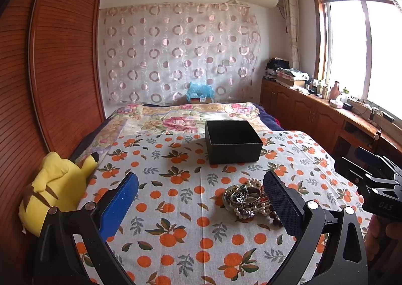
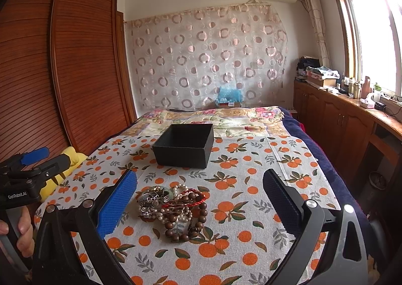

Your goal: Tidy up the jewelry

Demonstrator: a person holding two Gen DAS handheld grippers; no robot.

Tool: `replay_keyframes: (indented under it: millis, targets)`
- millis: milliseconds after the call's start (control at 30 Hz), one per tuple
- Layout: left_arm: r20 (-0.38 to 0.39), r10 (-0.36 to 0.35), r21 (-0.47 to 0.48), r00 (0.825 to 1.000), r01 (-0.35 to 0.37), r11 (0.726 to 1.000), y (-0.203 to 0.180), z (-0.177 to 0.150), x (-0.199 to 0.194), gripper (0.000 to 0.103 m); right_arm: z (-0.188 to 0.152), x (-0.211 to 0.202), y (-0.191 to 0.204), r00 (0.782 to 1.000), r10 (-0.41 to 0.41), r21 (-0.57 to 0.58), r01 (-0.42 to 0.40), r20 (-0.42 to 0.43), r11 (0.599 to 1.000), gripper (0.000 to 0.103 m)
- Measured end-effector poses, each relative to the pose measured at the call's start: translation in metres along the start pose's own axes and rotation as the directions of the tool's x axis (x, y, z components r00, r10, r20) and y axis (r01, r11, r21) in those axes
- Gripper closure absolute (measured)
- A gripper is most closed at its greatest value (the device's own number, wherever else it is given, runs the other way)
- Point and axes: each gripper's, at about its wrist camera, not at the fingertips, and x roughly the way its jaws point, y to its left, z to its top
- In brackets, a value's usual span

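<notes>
A: Where's the jewelry pile (image 2: 173, 209) sitting?
B: Lying on the orange-print cloth (image 2: 251, 209), at 6 o'clock from the open black box (image 2: 184, 145), apart from it.
A: Grippers?
B: Right gripper (image 2: 199, 201) is hovering over the pile, jaws gaping wide, gripping nothing. Left gripper (image 1: 201, 199) likewise is gaping wide, pile at its 3 o'clock finger. Yellow plush (image 1: 55, 189) is lying at 9 o'clock.

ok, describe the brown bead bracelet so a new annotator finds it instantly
On the orange-print cloth over the bed, find the jewelry pile in front of the black box. The wooden bead bracelet lies at its near edge: large dark-brown round beads, unlike the small white pearls and silver bangles.
</notes>
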Motion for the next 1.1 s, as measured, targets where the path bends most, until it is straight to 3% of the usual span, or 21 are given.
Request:
replay_keyframes:
  millis: [1100]
  targets:
    - [-0.006, -0.004, -0.001, 1.0, 0.004, 1.0, -0.013, -0.011, -0.003, 0.006, 0.002, -0.001, 0.0, 1.0, 0.004, 0.007, -0.004, 0.003, 1.0, 0.002]
